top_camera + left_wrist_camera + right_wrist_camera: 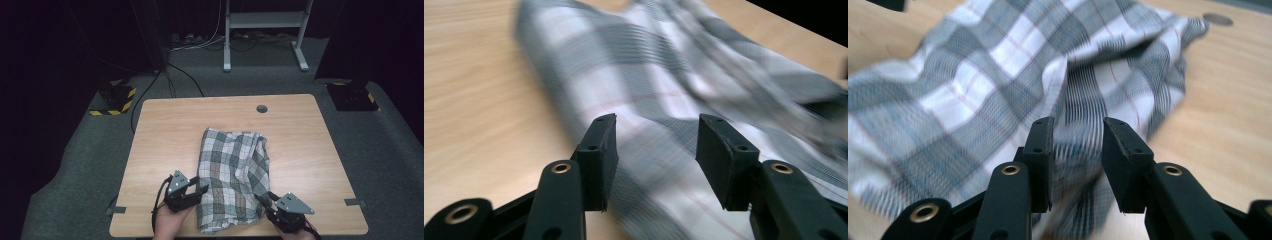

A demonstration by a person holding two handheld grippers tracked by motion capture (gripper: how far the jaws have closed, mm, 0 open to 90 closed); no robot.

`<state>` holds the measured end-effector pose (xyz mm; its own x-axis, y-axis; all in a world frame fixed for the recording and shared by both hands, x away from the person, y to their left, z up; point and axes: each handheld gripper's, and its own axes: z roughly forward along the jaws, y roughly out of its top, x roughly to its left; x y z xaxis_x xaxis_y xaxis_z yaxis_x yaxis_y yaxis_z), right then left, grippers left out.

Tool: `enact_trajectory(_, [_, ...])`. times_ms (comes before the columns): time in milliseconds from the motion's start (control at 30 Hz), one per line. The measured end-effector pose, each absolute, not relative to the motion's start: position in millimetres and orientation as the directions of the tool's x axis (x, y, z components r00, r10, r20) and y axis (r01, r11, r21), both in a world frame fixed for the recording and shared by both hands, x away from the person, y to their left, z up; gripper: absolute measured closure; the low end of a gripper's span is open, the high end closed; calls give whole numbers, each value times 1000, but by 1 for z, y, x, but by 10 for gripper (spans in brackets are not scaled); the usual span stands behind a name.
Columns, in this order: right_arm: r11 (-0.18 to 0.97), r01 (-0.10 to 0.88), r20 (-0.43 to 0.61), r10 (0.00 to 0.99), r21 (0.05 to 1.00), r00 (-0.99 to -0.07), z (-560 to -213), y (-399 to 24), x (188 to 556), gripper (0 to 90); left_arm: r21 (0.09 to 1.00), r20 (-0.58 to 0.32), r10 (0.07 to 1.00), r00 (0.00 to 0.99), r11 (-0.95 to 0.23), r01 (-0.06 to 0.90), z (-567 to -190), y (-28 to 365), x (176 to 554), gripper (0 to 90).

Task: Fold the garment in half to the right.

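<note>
Two hand-held grippers flank a rumpled plaid cloth near the front edge of a wooden table. Left gripper hovers part-open above the fabric; right gripper, jaws parted, apparently grips nothing, though blur obscures contact.

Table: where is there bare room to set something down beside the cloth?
Bare wood lies left of the cloth, right of it, and along the far edge of the table around the cable hole. The near edge is crowded: left gripper and right gripper flank the cloth.
</note>
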<state>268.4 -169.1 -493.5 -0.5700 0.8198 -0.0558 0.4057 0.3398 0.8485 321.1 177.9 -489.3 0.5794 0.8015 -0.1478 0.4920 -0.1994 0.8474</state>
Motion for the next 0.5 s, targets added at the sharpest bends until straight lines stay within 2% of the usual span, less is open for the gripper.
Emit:
enact_trajectory(133, [344,399,-46,803,850,-594,-486,-155,290,649,826,-212,831,514,-129,549,-503,196,352,529])
enact_trajectory(233, [361,401,-50,793,842,-608,-484,-143,309,646,815,-227,839,495,-115,568,-511,198,365,534])
enact_trajectory(500, [369,442,-36,799,818,-600,-494,-134,332,648,794,-202,833,515,-167,584,-525,173,376,555])
